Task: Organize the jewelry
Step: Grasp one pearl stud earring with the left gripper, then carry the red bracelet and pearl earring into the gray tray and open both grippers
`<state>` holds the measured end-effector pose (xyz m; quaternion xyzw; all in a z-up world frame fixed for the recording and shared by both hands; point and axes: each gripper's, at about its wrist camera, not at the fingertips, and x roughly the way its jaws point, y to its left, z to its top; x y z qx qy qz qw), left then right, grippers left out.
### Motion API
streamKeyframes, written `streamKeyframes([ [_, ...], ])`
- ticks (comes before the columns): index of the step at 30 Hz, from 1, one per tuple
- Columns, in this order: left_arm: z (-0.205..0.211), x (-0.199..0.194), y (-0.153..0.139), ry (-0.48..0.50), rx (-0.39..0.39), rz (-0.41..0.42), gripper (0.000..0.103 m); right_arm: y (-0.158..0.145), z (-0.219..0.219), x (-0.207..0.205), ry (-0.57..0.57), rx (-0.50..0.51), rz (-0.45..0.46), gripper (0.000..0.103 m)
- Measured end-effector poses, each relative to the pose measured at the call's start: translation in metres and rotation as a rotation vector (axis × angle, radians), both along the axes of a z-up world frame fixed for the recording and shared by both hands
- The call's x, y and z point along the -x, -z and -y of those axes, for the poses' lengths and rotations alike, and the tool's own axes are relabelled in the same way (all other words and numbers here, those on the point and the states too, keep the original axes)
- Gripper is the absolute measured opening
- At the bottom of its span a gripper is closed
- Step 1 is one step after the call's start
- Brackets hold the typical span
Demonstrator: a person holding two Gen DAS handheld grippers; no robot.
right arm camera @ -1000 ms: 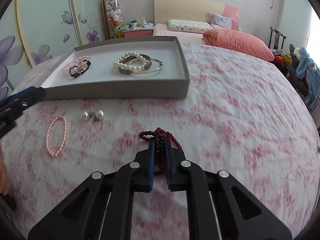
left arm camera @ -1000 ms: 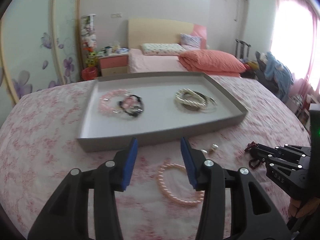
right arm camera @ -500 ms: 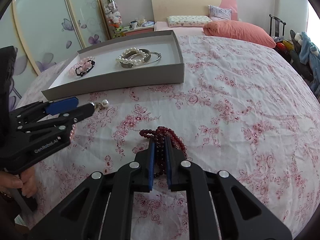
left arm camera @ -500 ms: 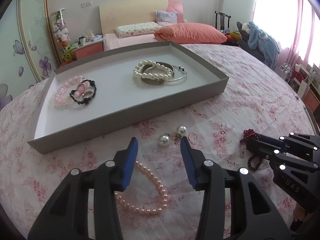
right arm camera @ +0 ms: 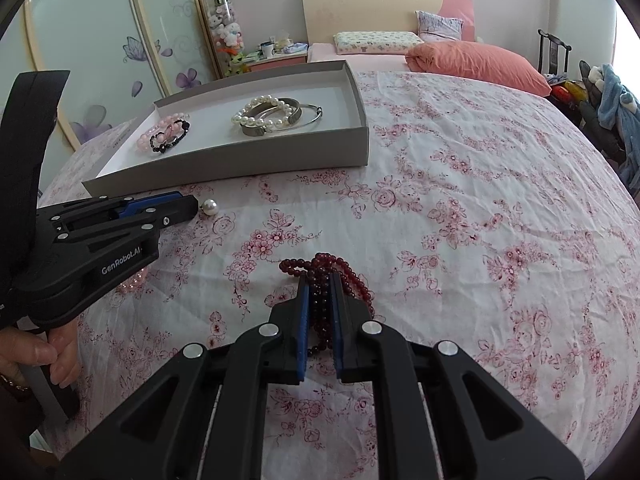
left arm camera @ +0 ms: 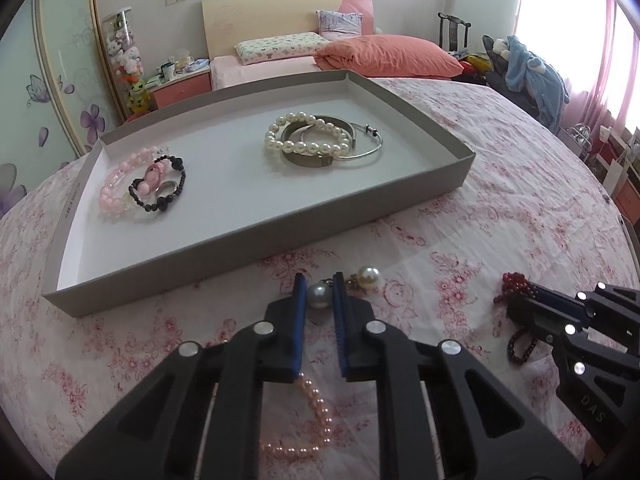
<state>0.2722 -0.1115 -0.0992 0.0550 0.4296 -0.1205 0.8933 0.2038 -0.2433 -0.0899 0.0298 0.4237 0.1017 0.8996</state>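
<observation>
**Both grippers clamped, tray part-filled**

Your left gripper (left arm camera: 319, 295), lower centre of the left wrist view, has just been closing; its blue pads now pinch a grey pearl earring (left arm camera: 319, 296). A 2nd pearl (left arm camera: 368, 276) sits just right of the tips on the floral bedspread (left arm camera: 500, 216). A pink pearl bracelet (left arm camera: 316, 420) lies under the gripper body.

Your right gripper (right arm camera: 320, 300), bottom centre of the right wrist view, is narrow, clamped on a dark red bead bracelet (right arm camera: 320, 270) resting on the spread.

The grey tray (left arm camera: 256, 236), upper left-centre, holds a pink & black bead set (left arm camera: 144, 182) at left and a white pearl bracelet w/ metal bangles (left arm camera: 320, 144) at right.
</observation>
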Motion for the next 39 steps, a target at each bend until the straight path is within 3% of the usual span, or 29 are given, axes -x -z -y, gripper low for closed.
streamKeyframes([
  [15,-0.076,0.033,-0.036,-0.164,0.121,0.090,0.014,0.000,-0.009,0.001,-0.024,0.004,0.001,0.011],
  [24,-0.125,0.066,-0.033,-0.266,0.151,0.068,0.014,-0.001,-0.025,0.005,-0.042,0.007,0.002,0.011],
  [39,-0.137,0.086,-0.030,-0.292,0.180,0.059,0.014,-0.006,-0.033,0.013,-0.044,-0.012,0.018,0.009],
])
